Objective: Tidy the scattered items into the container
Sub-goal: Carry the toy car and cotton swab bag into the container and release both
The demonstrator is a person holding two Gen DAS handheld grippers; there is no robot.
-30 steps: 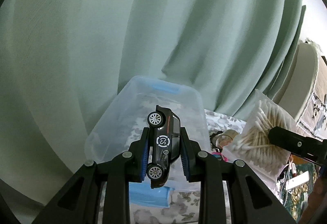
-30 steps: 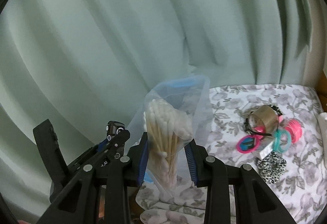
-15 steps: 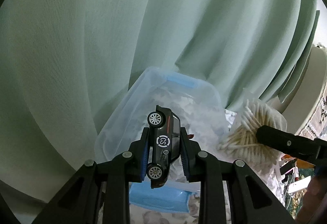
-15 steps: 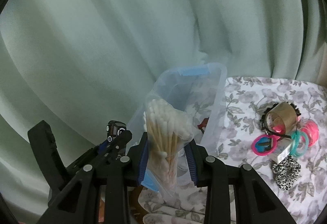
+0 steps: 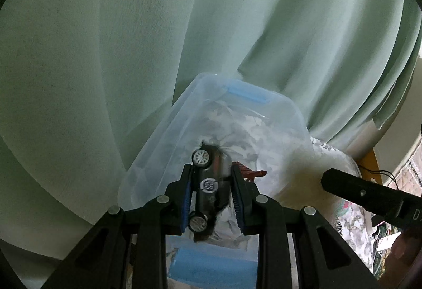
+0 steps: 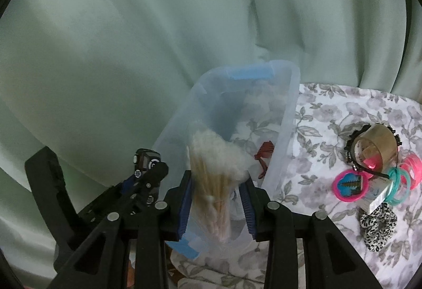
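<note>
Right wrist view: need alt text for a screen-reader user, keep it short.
The right gripper holds a clear bag of cotton swabs over a clear plastic bin with blue latches, backed by a green curtain. To the right, a tape roll, bright bangles and a leopard scrunchie lie on a floral cloth; the left gripper holds a toy car.

Clear plastic storage bin with blue handles point(image 6: 286, 114) open at top; access from above unobstructed. Floor mostly bare; small red toy point(image 6: 264, 154) lies near right wall. Pale green curtain point(image 5: 132, 38) hangs directly behind and left of bin, blocking approach there. Floral tablecloth point(image 6: 316, 130) right of bin free up to cluster around brown tape roll point(image 6: 374, 143).
</note>
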